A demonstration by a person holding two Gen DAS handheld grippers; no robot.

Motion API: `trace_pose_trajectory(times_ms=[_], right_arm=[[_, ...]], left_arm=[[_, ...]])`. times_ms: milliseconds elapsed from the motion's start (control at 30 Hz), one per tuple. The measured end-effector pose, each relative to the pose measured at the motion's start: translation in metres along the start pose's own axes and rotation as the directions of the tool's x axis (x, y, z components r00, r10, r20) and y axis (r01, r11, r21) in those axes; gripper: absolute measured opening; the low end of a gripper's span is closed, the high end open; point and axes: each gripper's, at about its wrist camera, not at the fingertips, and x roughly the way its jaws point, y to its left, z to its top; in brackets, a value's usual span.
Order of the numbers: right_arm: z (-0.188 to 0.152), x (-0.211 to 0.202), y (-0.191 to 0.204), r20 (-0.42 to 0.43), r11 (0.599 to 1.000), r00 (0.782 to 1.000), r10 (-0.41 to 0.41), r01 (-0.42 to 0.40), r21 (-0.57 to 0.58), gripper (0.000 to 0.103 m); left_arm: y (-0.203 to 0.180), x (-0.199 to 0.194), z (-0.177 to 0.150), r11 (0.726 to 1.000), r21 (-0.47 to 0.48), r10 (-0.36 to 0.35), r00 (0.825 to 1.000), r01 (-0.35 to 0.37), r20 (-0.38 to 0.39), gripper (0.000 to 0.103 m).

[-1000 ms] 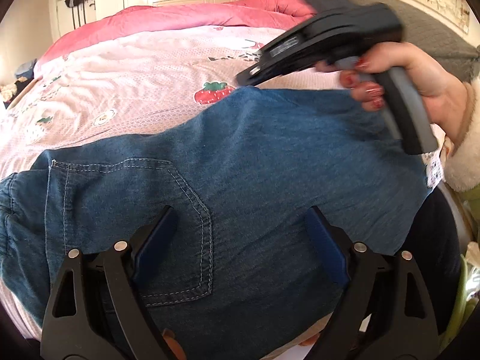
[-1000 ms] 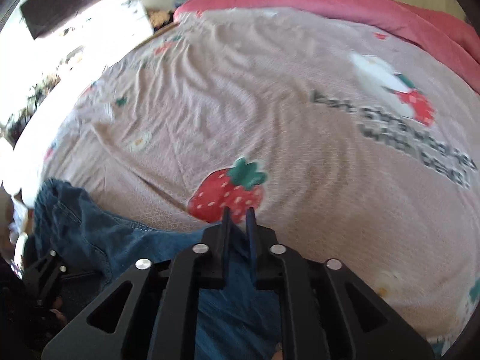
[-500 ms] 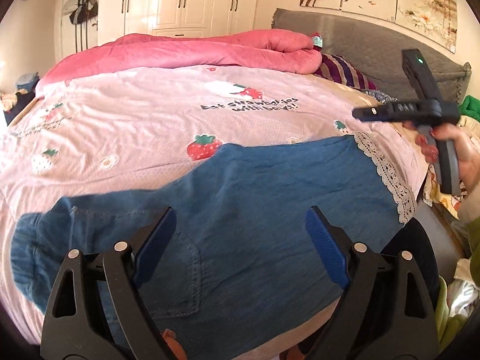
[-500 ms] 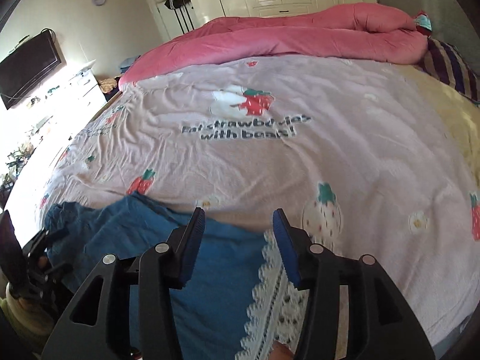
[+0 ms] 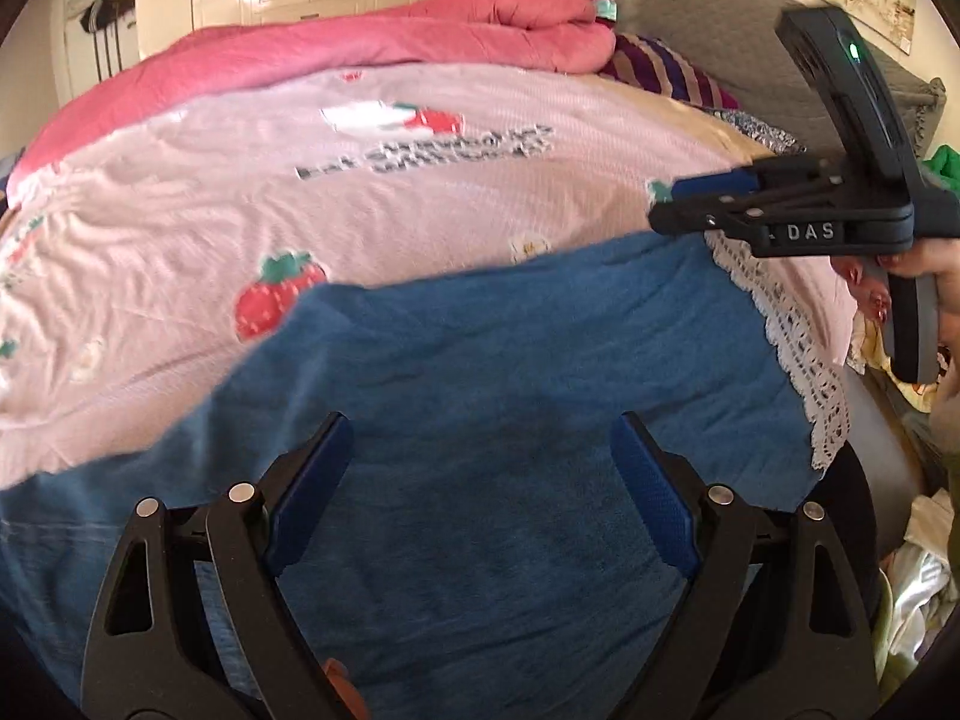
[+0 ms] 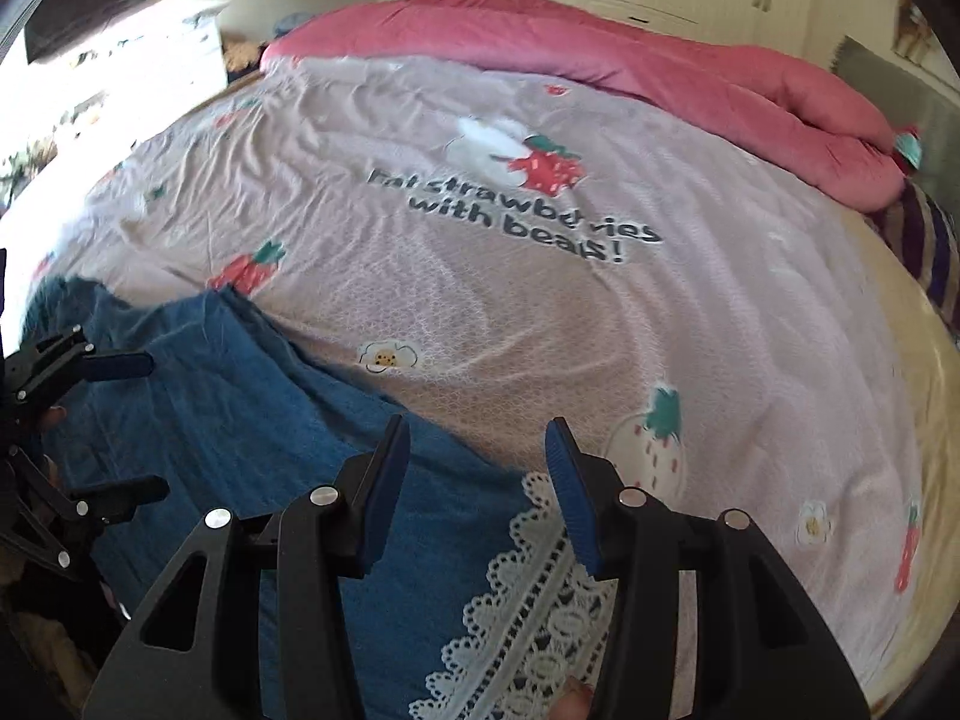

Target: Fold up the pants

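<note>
The right gripper (image 6: 477,480) has let go of the jeans (image 5: 510,450) and backed to the bedspread's (image 6: 540,312) lace edge, half-open and empty; the left gripper (image 5: 480,480) hangs wide, empty.

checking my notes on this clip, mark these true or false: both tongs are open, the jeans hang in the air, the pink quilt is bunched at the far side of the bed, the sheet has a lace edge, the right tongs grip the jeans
1. Both tongs are open. True: left tongs and right tongs stand apart.
2. The jeans hang in the air. False: they lie flat on the bed.
3. The pink quilt is bunched at the far side. True.
4. The sheet has a lace edge. True.
5. The right tongs grip the jeans. False: nothing is pinched between them.
</note>
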Motion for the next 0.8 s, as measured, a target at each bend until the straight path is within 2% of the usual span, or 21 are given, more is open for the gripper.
trace_pose_trajectory(times_ms=[33, 133, 200, 267, 433, 533, 633, 700, 767, 800], right_arm=[[0.001, 0.003, 0.004, -0.007, 1.000, 1.000, 0.016, -0.017, -0.013, 0.046], [0.002, 0.021, 0.018, -0.062, 0.997, 0.998, 0.013, -0.018, -0.081, 0.034], [0.000, 0.034, 0.026, -0.113, 0.992, 0.993, -0.044, 0.030, -0.124, 0.004], [-0.001, 0.038, 0.023, -0.115, 0.992, 0.991, -0.072, 0.059, -0.115, 0.002], [0.000, 0.038, 0.010, -0.077, 0.997, 0.995, -0.068, 0.067, -0.025, 0.001], [0.000, 0.048, 0.003, -0.074, 0.998, 0.996, -0.055, 0.057, 0.020, 0.001], [-0.004, 0.040, -0.004, -0.034, 0.996, 0.999, -0.034, 0.036, 0.084, 0.003], [-0.008, 0.024, -0.012, 0.011, 0.989, 1.000, -0.008, 0.006, 0.146, 0.010], [-0.014, 0.006, -0.015, 0.054, 0.986, 0.998, -0.024, 0.015, 0.166, 0.013], [-0.021, -0.007, -0.017, 0.077, 0.982, 0.996, -0.037, 0.022, 0.186, 0.019]], left_arm=[[-0.001, 0.002, -0.002, 1.000, -0.001, 0.006, 1.000, -0.006, -0.005, 0.081], [-0.003, 0.011, -0.007, 1.000, 0.007, 0.025, 1.000, -0.025, -0.016, 0.081], [-0.004, 0.014, -0.010, 0.999, 0.013, 0.031, 0.999, -0.031, -0.026, 0.081], [-0.003, 0.014, -0.010, 0.999, 0.013, 0.030, 0.999, -0.029, -0.029, 0.081], [-0.001, 0.016, -0.011, 1.000, 0.007, 0.024, 0.999, -0.024, -0.039, 0.081], [0.000, 0.020, -0.009, 1.000, 0.005, 0.022, 0.999, -0.021, -0.038, 0.081], [0.002, 0.020, -0.011, 1.000, 0.006, 0.019, 0.999, -0.019, -0.033, 0.082], [0.002, 0.020, -0.012, 1.000, 0.004, 0.018, 0.999, -0.018, -0.028, 0.082], [0.002, 0.019, -0.012, 1.000, 0.006, 0.021, 0.999, -0.021, -0.027, 0.082], [0.001, 0.017, -0.011, 1.000, 0.007, 0.023, 0.999, -0.023, -0.029, 0.082]])
